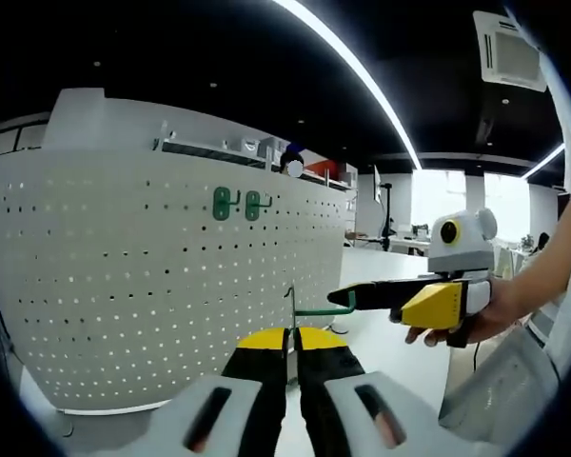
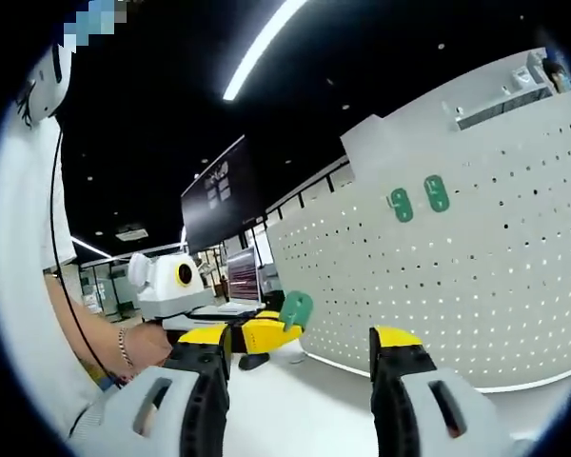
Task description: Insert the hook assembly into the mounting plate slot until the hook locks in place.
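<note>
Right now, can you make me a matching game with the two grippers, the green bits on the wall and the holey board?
Things:
1. left gripper
2. right gripper
3. two green brackets
4. pegboard

States:
A. white, full of small holes
B. fingers wide apart, nothing between them
C. fixed side by side high on the pegboard
D. fingers shut on a green hook

Pairs: 1-D, 2-B, 3-C, 4-A
</note>
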Action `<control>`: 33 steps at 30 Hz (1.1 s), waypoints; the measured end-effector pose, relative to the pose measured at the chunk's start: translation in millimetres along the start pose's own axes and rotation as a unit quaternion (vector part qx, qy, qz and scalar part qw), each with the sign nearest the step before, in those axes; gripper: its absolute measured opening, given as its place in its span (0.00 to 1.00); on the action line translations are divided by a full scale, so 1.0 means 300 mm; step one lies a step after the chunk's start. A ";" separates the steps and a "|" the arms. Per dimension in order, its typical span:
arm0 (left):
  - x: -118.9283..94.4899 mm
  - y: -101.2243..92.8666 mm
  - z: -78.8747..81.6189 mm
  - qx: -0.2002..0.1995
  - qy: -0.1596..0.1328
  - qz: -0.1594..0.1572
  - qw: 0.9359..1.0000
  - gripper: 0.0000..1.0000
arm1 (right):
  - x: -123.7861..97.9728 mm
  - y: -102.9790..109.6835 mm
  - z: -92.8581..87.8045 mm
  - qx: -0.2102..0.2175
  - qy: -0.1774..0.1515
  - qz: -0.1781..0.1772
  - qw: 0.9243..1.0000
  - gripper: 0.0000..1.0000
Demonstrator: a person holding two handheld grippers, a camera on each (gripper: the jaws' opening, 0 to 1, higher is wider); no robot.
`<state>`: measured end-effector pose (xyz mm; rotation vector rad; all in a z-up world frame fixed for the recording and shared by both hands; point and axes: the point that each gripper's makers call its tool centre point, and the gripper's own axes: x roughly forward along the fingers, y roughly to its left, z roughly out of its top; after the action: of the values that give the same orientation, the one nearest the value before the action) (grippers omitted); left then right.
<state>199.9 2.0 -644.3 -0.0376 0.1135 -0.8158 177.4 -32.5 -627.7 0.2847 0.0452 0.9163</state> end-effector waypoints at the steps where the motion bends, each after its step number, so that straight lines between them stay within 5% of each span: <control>1: 0.000 0.001 0.000 0.000 0.000 0.000 1.000 0.02 | 0.002 0.001 0.001 0.001 -0.001 0.001 1.000 0.57; 10: 0.000 -0.001 -0.001 -0.001 0.000 0.000 1.000 0.02 | 0.039 0.017 0.007 0.006 -0.002 0.009 1.000 0.54; 24: -0.007 -0.004 0.001 -0.006 -0.002 0.001 1.000 0.02 | 0.074 0.047 0.010 0.012 0.001 0.024 1.000 0.27; 33: -0.006 -0.010 0.001 -0.004 -0.002 0.001 1.000 0.02 | 0.084 0.052 0.007 0.020 0.002 0.025 0.999 0.19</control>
<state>196.4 1.3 -643.7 -0.0476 0.1131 -0.8123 181.0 -4.2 -619.6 0.3221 0.0593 0.9658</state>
